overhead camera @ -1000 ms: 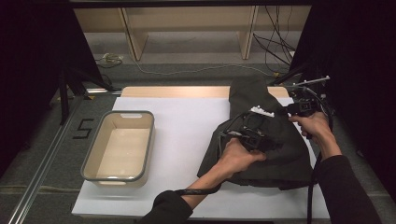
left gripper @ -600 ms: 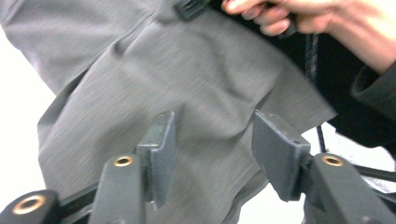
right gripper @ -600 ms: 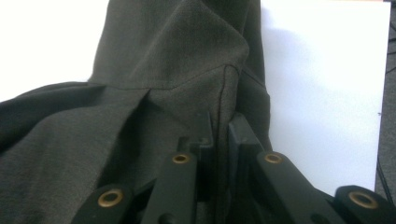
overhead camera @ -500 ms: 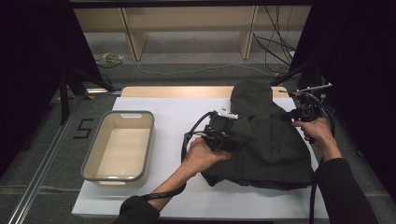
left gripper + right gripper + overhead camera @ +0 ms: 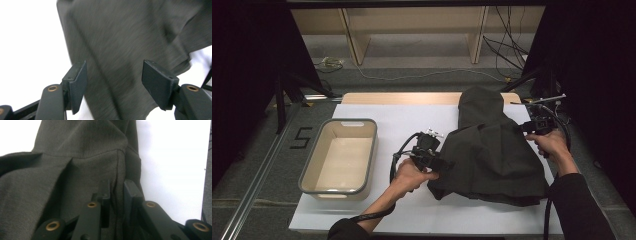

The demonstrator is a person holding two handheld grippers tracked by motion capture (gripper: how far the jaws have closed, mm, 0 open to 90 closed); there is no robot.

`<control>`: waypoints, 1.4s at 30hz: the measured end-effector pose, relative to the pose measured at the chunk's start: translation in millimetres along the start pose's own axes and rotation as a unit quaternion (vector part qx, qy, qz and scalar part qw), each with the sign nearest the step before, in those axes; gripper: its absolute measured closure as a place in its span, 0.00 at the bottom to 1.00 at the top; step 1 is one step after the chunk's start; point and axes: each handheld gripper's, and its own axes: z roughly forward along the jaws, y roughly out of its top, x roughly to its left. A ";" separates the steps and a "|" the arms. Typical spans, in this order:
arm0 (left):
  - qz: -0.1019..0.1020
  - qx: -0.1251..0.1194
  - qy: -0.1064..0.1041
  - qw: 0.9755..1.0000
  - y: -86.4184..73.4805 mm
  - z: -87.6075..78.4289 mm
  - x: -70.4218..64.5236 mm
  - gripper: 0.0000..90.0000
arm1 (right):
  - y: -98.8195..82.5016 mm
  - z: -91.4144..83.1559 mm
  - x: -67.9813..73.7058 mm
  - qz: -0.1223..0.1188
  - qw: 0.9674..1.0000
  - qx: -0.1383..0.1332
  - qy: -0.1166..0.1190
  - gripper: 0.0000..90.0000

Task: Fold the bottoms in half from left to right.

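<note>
High view showed the dark garment (image 5: 492, 155) heaped at right of centre on the white table (image 5: 412, 120). The left gripper (image 5: 439, 164), its jaws just opened wide over the lower-left hem, should bite one layer only; the right gripper (image 5: 117, 195) stayed clamped on a fold.

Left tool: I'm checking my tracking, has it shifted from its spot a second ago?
Yes. In the high view the left tool has moved off the dark garment toward the beige tub, jaws opening.
</note>
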 end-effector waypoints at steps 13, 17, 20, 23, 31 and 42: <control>0.038 0.040 -0.056 0.997 -26.8 18.6 -14.7 0.96 | 0.8 -3.9 -5.0 -0.004 1.000 0.002 -0.020 0.96; 0.048 0.048 -0.076 0.995 -27.0 19.2 -28.7 0.96 | 3.0 -9.4 -10.0 -0.002 0.999 0.000 -0.037 0.96; 0.039 0.052 -0.085 0.994 -26.8 22.4 -31.3 0.92 | 1.3 -9.3 -13.8 0.000 0.999 -0.002 -0.046 0.94; 0.019 0.060 -0.101 0.993 -30.5 31.9 -29.9 0.93 | -3.0 -6.8 -14.6 0.002 0.998 -0.003 -0.057 0.89; 0.032 0.049 -0.107 0.992 -29.5 26.5 -32.8 0.79 | -16.9 -38.6 6.9 -0.013 0.996 -0.076 -0.032 0.59; 0.027 0.013 -0.097 0.995 -32.5 -1.4 -19.3 0.63 | -69.4 -37.7 58.4 -0.073 0.996 -0.051 -0.009 0.54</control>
